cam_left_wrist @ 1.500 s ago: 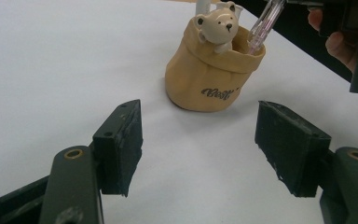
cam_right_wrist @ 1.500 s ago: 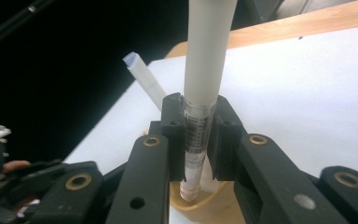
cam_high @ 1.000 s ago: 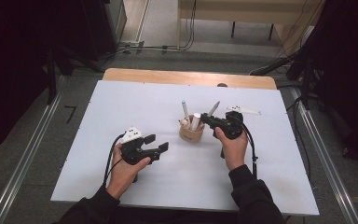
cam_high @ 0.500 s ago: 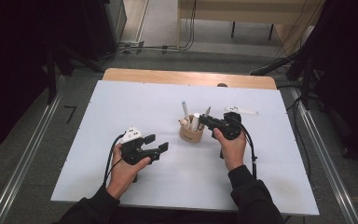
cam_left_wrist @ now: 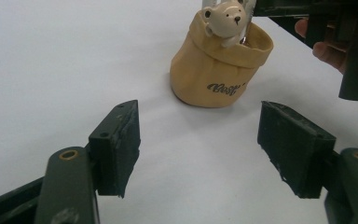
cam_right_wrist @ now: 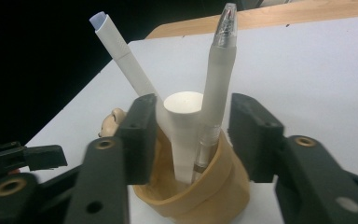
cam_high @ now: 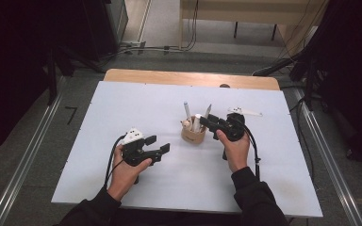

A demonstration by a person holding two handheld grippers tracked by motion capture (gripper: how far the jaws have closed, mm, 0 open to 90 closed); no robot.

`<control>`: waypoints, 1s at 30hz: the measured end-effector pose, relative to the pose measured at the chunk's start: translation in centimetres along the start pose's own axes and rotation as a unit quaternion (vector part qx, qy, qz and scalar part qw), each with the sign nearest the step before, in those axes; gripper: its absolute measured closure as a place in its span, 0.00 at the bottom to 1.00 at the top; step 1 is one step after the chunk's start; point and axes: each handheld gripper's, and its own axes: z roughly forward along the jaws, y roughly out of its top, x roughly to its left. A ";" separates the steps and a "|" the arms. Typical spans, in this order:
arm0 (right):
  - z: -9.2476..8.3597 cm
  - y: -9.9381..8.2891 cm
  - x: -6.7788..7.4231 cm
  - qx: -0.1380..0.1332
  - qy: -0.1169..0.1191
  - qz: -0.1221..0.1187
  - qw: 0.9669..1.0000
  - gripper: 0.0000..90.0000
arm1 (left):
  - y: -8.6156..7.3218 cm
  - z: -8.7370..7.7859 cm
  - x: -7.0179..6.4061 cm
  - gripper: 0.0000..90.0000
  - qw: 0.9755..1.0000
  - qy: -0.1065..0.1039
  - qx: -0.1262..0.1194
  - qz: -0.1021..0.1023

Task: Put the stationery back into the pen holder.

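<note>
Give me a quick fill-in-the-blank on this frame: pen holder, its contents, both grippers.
1. The tan pen holder has a small ____ figure on its rim.
2. The right gripper has its jaws on either side of the pens in the holder, and the jaws have just been ____.
3. The left gripper has ____ between its jaws.
4. A white pen lies on the ____ beyond the right gripper.

Missing words: bear; opening; nothing; table

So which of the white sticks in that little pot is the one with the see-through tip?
On the white table stands a tan pot with a bear's head on its rim. Three white sticks rise from it, between the right gripper's open jaws. Yours is the frosted pen, nearest upright, the only one with a clear, pointed cap.
</note>
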 end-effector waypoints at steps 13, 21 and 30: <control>-0.6 0.1 0.1 -0.001 0.000 -0.011 1.000 0.25 | 0.0 0.0 0.5 0.30 1.000 0.005 0.002 -0.013; -1.0 0.2 0.4 -0.003 -0.002 -0.014 1.000 0.18 | 0.0 0.0 0.9 0.29 1.000 0.007 0.001 -0.022; -1.3 0.2 0.5 -0.001 -0.007 -0.018 1.000 0.14 | 0.1 -0.2 1.2 0.29 1.000 0.010 -0.001 -0.027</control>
